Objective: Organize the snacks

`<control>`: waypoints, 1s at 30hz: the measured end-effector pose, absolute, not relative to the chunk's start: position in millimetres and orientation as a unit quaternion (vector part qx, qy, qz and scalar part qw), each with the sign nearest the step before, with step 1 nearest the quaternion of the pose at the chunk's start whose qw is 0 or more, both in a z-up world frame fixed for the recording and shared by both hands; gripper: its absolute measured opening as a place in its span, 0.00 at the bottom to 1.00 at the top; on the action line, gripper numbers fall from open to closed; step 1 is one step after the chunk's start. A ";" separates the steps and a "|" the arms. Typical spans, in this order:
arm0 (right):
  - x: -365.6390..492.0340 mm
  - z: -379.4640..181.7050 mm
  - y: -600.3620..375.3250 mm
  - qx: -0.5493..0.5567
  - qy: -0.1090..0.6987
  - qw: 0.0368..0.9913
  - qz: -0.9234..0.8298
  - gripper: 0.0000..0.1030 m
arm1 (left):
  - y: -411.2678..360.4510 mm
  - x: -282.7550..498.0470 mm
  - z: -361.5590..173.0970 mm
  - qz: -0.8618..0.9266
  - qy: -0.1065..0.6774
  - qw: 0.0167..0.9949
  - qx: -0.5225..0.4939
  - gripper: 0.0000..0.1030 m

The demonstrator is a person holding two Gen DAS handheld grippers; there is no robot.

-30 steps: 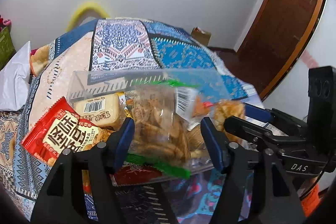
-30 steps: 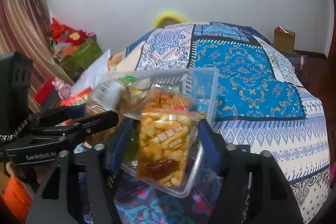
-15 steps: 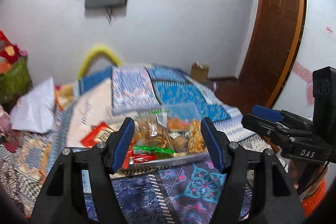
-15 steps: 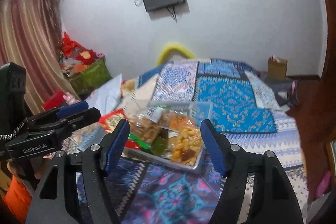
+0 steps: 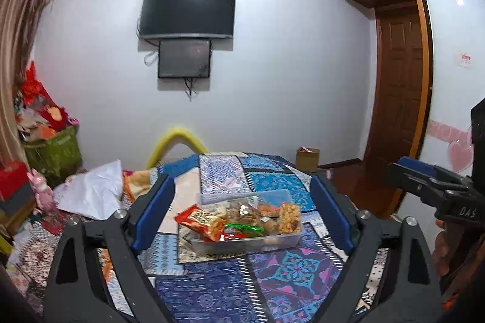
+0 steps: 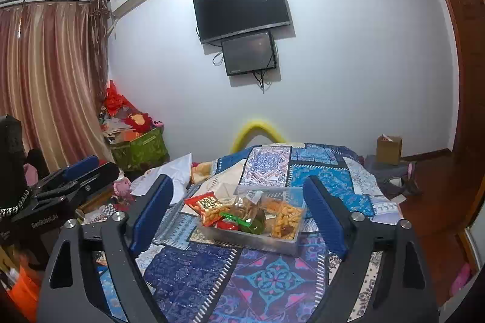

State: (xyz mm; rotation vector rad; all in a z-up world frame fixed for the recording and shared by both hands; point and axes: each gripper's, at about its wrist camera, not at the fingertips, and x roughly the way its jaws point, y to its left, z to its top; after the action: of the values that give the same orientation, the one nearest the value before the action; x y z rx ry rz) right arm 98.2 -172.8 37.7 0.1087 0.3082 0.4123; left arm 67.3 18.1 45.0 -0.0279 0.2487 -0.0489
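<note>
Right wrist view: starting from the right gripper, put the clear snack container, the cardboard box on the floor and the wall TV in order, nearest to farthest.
1. Clear snack container: straight ahead of the right gripper on the patterned bedspread, between its open fingers.
2. Cardboard box: on the floor, far right, near the wall.
3. Wall TV: high on the far wall.

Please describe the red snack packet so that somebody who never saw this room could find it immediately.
Start at the bed with the blue patterned quilt; on it stands a clear plastic box full of snacks. The red snack packet lies at the box's left end, sticking out over the rim. It alone is bright red with large white characters; its neighbours are clear bags.
</note>
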 end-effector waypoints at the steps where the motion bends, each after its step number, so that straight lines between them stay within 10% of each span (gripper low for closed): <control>1: 95.6 37.9 -172.6 0.053 0.149 0.967 0.200 0.95 | 17.1 62.9 45.3 -0.019 0.119 0.993 -0.010 0.97; 30: 69.5 31.6 -172.0 0.044 0.138 0.971 0.188 1.00 | 15.7 51.6 35.0 -0.027 0.130 0.991 -0.030 0.98</control>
State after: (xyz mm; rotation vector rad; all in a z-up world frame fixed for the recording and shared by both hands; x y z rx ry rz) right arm 69.5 -172.0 31.6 0.0889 0.2781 0.3802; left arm 51.6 15.7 35.0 -0.0593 0.2602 -0.0544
